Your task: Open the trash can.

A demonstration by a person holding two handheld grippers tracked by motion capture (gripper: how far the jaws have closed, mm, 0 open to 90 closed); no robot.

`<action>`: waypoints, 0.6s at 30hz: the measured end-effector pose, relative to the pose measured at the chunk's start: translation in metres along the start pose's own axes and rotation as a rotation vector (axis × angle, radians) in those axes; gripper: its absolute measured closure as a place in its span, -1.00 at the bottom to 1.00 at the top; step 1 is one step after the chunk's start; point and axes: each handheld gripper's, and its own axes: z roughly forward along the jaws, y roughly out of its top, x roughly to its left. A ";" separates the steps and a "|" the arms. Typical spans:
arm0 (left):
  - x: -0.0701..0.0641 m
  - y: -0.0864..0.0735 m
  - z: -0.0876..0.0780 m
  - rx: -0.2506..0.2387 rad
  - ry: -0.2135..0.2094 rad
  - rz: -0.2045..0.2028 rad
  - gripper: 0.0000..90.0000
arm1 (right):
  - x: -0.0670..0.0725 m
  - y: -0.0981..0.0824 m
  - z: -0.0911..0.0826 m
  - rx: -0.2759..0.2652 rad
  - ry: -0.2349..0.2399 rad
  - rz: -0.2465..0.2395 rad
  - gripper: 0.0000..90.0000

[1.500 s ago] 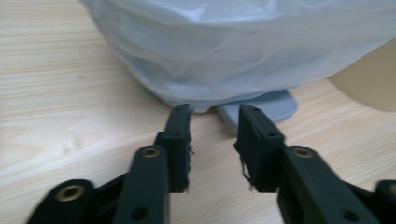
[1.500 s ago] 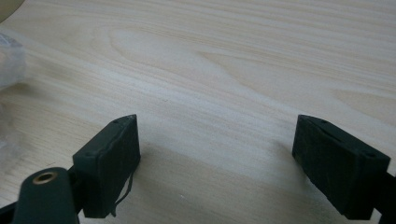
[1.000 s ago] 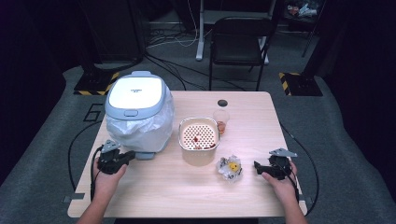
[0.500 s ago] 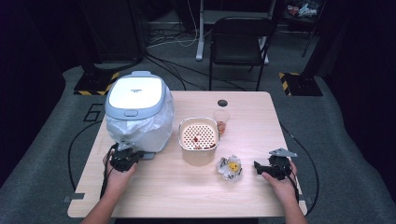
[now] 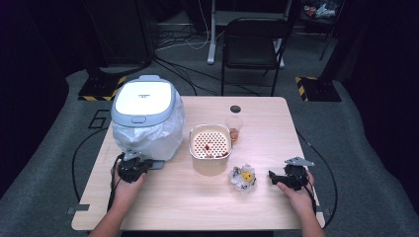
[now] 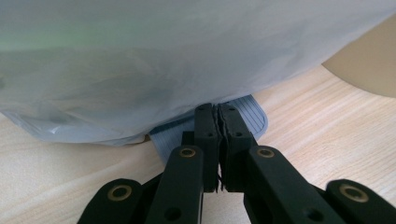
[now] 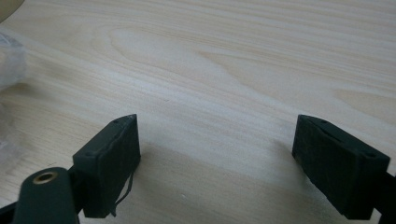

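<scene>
A bin (image 5: 145, 101) with a white lid and a pale plastic liner (image 6: 140, 70) stands at the table's left. A blue-grey ribbed pedal (image 6: 252, 116) sticks out at its base. My left gripper (image 5: 147, 164) lies low on the table and points at that pedal. Its jaws have just eased apart a hair, but they still stand pad to pad with nothing between them, the left gripper (image 6: 218, 109) tips over the pedal's near edge. My right gripper (image 5: 272, 175) rests open at the table's right, and the right gripper (image 7: 217, 135) has bare wood between its jaws.
A beige container (image 5: 211, 142) with a perforated insert and reddish bits stands mid-table. Behind it is a plastic cup (image 5: 234, 127) of reddish liquid and a small black disc (image 5: 235, 108). A crumpled clear wrapper (image 5: 243, 177) with something yellow lies left of my right gripper.
The left hand has slid to the right and a little down, bringing its gripper up to the base of the bin. The right hand has stayed where it was.
</scene>
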 end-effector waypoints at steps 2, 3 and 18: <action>0.001 -0.001 0.000 -0.007 -0.005 0.001 0.97 | 0.000 0.000 0.000 0.000 0.000 0.000 -0.68; 0.001 -0.001 0.000 -0.005 -0.006 0.001 0.98 | 0.000 0.000 0.000 0.001 0.001 0.003 -0.68; -0.003 -0.007 0.004 -0.031 -0.001 -0.043 1.00 | 0.001 0.000 -0.001 0.001 0.008 -0.011 -0.68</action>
